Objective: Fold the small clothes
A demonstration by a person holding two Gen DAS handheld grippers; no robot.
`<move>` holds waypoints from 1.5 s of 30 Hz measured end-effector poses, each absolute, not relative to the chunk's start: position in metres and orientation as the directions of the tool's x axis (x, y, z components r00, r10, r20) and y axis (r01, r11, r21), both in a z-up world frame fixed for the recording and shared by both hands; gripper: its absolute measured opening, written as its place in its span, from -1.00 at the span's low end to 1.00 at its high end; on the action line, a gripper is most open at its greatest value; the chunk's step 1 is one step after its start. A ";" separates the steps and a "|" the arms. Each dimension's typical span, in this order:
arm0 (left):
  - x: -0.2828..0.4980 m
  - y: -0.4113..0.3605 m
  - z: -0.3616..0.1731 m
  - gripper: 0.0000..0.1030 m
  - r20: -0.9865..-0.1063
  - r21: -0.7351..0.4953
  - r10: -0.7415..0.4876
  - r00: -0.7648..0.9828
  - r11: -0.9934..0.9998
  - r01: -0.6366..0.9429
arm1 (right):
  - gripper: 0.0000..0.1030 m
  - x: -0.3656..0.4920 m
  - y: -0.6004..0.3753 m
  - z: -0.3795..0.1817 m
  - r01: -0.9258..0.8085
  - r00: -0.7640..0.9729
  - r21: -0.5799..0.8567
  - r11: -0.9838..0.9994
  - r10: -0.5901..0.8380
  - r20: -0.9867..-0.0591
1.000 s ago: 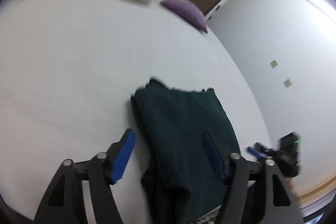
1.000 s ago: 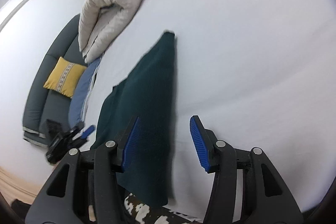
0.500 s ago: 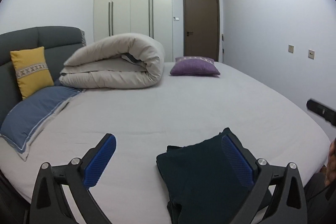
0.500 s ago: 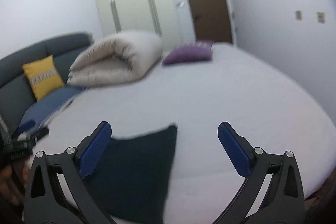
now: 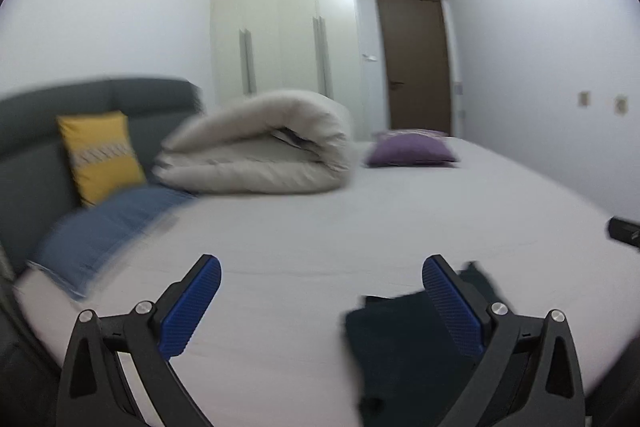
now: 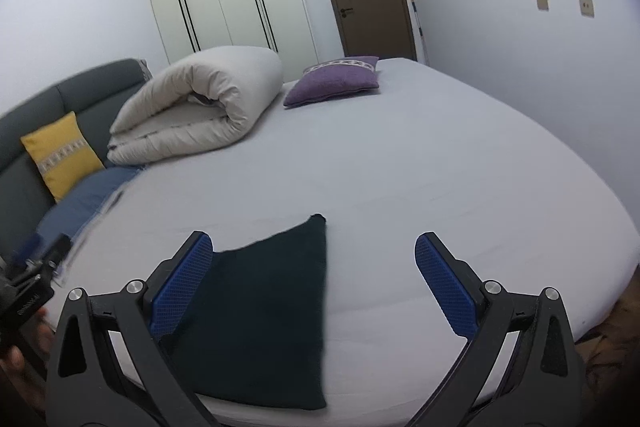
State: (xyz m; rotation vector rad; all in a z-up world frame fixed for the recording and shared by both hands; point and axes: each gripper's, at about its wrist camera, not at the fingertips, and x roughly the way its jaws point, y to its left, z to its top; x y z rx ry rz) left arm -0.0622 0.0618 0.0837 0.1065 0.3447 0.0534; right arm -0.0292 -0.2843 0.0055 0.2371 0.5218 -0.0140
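Step in hand: release after a fold. Left tongs (image 5: 322, 301) and right tongs (image 6: 314, 279) just opened, now spread wide, gripping nothing. Cloth (image 6: 264, 311) folded flat on bed (image 6: 400, 167), below and ahead of both. Next: check edges; if another fold is needed, lower and pinch a corner.

Even, soft indoor light, moderately dim; no glare, shadows faint. Left wrist view is motion-blurred, worst on the yellow cushion (image 5: 100, 151) and blue pillow (image 5: 108, 227). Right wrist view is sharper. Both show fisheye bending and dark corners.
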 end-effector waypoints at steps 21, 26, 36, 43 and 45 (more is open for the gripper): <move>-0.032 0.044 -0.014 1.00 -0.775 -0.037 -0.063 0.628 0.998 0.054 | 1.00 -0.008 -0.244 -0.070 0.036 0.689 0.185 0.982 0.110 -0.716; -0.030 0.045 -0.026 1.00 -0.781 -0.023 -0.046 0.623 0.999 0.044 | 1.00 0.001 -0.234 -0.097 0.026 0.666 0.152 0.988 0.097 -0.740; -0.025 0.056 -0.038 1.00 -0.788 -0.030 -0.033 0.615 0.999 0.015 | 1.00 0.019 -0.228 -0.139 0.013 0.615 0.121 0.993 0.087 -0.784; -0.024 0.057 -0.040 1.00 -0.789 -0.032 -0.035 0.614 0.999 0.016 | 1.00 0.017 -0.231 -0.132 0.007 0.616 0.118 0.993 0.089 -0.783; -0.024 0.057 -0.041 1.00 -0.787 -0.029 -0.032 0.616 0.999 0.014 | 1.00 0.016 -0.230 -0.130 0.005 0.616 0.119 0.993 0.090 -0.782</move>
